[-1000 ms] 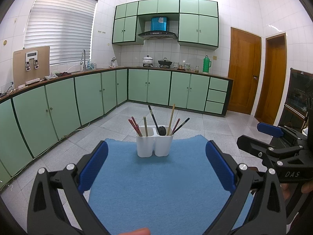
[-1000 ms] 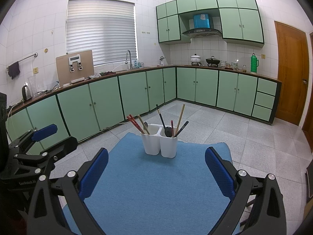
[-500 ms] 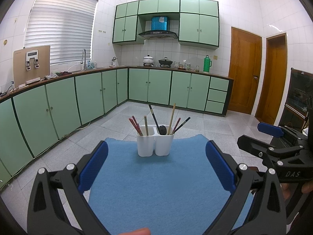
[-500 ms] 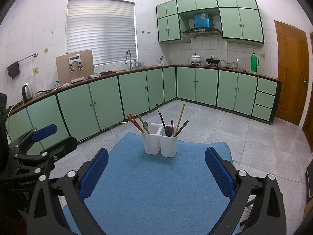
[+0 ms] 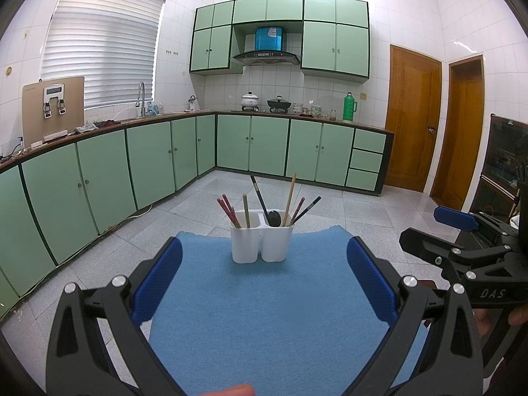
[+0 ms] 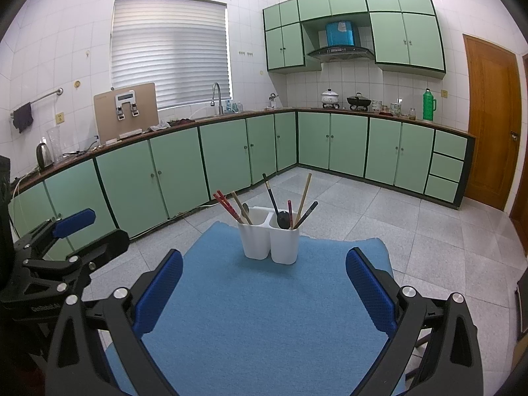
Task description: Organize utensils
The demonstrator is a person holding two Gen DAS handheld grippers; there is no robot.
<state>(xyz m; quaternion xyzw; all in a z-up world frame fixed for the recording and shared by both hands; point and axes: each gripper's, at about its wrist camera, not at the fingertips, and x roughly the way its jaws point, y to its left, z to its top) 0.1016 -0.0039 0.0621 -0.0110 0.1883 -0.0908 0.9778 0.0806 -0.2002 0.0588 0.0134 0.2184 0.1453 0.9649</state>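
Observation:
A white two-compartment utensil holder (image 5: 260, 242) (image 6: 269, 242) stands at the far end of a blue mat (image 5: 264, 313) (image 6: 264, 313). Its left cup holds red chopsticks (image 5: 226, 209) and a wooden stick. Its right cup holds a black spoon (image 5: 273, 217), a bamboo chopstick (image 5: 290, 194) and dark chopsticks. My left gripper (image 5: 264, 279) is open and empty, well short of the holder. My right gripper (image 6: 264, 279) is open and empty too. Each gripper shows at the edge of the other's view: the right one (image 5: 462, 241), the left one (image 6: 66, 241).
The mat covers a small table with tiled floor (image 5: 363, 211) around it. Green kitchen cabinets (image 5: 148, 161) run along the left and back walls. Wooden doors (image 5: 412, 122) stand at the right.
Both grippers stay open and almost still. The left view has drifted very slightly, so the holder sits a touch further right in it.

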